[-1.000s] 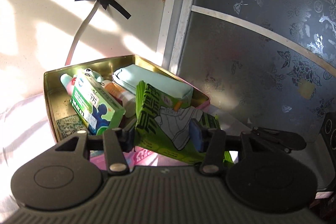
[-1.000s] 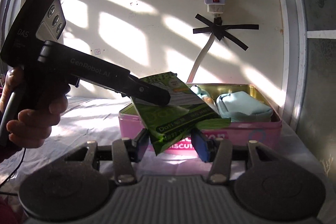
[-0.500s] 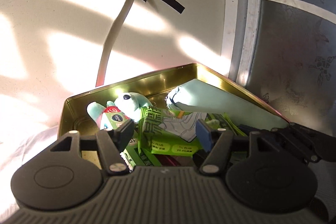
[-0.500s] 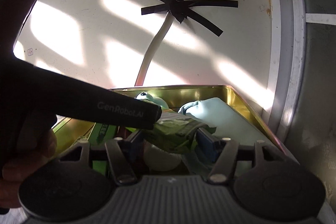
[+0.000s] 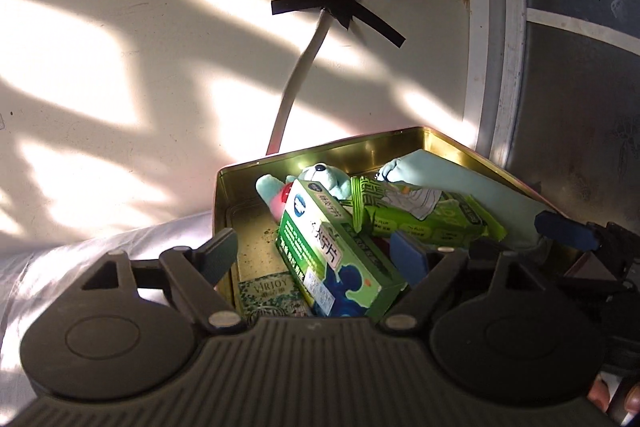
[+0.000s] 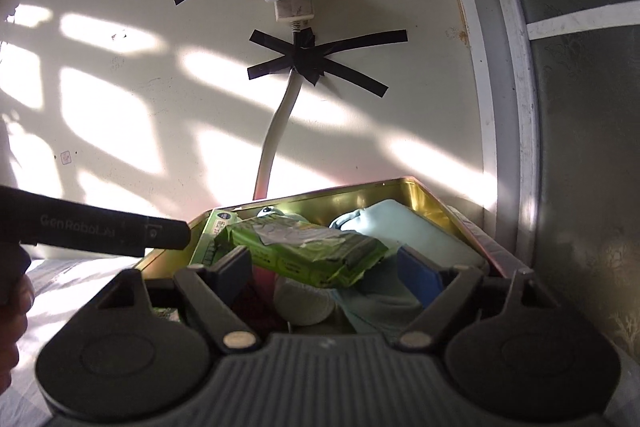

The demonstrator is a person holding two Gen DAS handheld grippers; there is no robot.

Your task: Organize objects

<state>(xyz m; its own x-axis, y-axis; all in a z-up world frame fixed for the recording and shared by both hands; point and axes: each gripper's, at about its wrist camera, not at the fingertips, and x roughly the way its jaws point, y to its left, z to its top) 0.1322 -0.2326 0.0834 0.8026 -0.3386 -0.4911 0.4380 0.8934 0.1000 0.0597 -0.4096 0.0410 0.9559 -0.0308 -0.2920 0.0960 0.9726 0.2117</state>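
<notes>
1. The gold tin [image 5: 400,143] sits against the sunlit wall, and everything else is placed from it.
2. The green packet [image 5: 424,217] lies inside the tin on top of the other contents, its long axis running from the tin's middle toward the right wall, printed face up.
3. The left gripper [image 5: 316,255] hovers over the tin's near edge with its jaws spread wide, gripping nothing.
4. The right gripper [image 6: 324,267] hangs over the near edge too, jaws apart on either side of the green packet [image 6: 304,251]; whether its pads touch it, I can't tell.
5. A green box [image 5: 332,251] leans tilted in the tin's centre, long axis pointing toward the back wall.
6. A pale blue pouch [image 5: 460,187] lies along the tin's right wall.
7. A plush toy [image 5: 324,179] sits by the back wall.
</notes>
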